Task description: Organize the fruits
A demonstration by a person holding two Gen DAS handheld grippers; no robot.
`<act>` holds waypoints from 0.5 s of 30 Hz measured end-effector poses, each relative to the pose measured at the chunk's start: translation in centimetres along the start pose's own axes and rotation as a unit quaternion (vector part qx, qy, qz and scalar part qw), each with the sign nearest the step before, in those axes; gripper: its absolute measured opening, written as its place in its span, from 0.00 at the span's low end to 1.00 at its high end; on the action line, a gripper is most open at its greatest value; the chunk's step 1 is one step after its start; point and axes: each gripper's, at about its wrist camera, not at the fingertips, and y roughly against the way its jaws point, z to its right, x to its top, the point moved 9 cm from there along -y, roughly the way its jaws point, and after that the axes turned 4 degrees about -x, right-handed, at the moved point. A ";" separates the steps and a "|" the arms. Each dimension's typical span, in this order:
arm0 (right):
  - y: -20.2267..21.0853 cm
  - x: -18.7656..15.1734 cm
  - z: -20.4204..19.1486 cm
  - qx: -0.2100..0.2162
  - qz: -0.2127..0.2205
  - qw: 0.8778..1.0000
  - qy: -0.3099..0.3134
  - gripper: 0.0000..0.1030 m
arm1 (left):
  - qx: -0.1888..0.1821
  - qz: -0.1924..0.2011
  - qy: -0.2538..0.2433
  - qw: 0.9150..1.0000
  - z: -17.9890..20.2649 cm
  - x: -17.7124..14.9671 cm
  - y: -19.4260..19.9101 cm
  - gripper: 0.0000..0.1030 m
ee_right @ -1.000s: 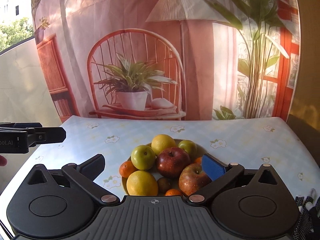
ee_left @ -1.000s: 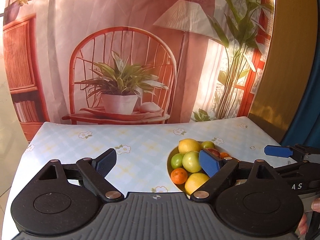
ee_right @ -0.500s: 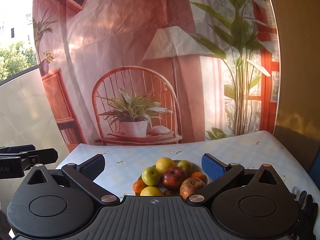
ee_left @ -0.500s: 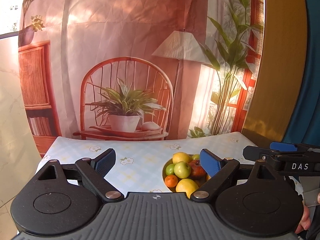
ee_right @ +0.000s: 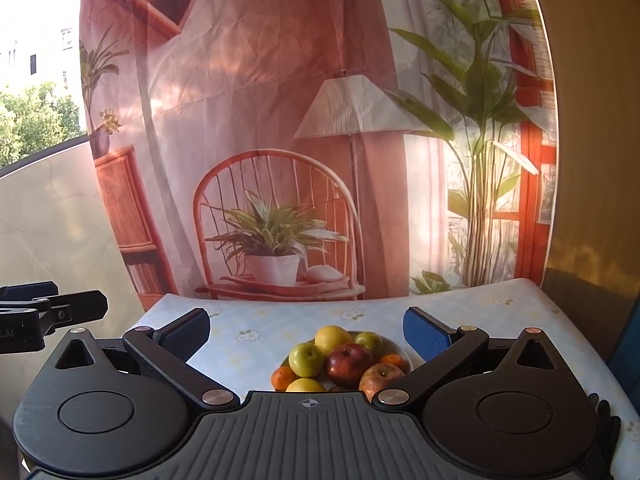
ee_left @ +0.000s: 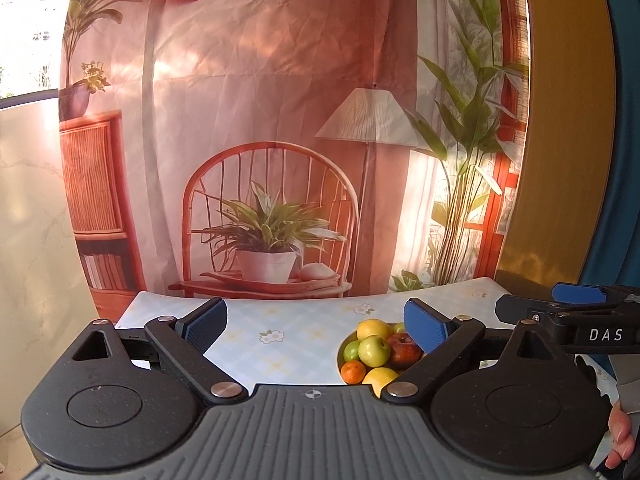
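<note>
A white bowl (ee_right: 403, 351) stands on the flowered tablecloth (ee_right: 500, 320). It holds a red apple (ee_right: 348, 362), a green apple (ee_right: 306, 359), a lemon (ee_right: 333, 336), small oranges (ee_right: 282, 377) and more fruit. My right gripper (ee_right: 308, 332) hovers above and short of the bowl, open and empty. My left gripper (ee_left: 316, 322) hangs to the left of the bowl (ee_left: 341, 356), its jaws opening with nothing between them. From there the green apple (ee_left: 374, 351) and the red apple (ee_left: 402, 350) show beside the right pad.
A printed backdrop (ee_right: 280, 200) of a chair, plant and lamp hangs right behind the table's far edge. The right gripper's fingers (ee_left: 520, 309) reach in at the right of the left wrist view, with a hand (ee_left: 620, 436) below. A dark glove (ee_right: 604, 412) lies at the table's right.
Both grippers have risen and drawn back from the bowl, so the fruit looks smaller and farther off. The left jaws stand slightly wider. No fruit has moved.
</note>
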 end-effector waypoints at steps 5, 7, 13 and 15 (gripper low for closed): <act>0.2 0.1 0.0 -0.002 0.002 1.000 0.000 1.00 | 0.005 0.001 -0.003 1.000 0.1 0.0 0.2 0.94; 0.3 0.1 -0.1 -0.002 0.003 1.000 0.000 1.00 | 0.008 0.001 -0.006 1.000 0.2 -0.1 0.2 0.94; 0.3 0.1 -0.1 -0.001 0.005 1.000 0.002 1.00 | 0.025 0.005 -0.017 1.000 0.2 0.0 0.3 0.94; 0.3 0.1 -0.1 -0.002 0.005 1.000 0.002 1.00 | 0.025 0.005 -0.015 1.000 0.1 0.0 0.3 0.94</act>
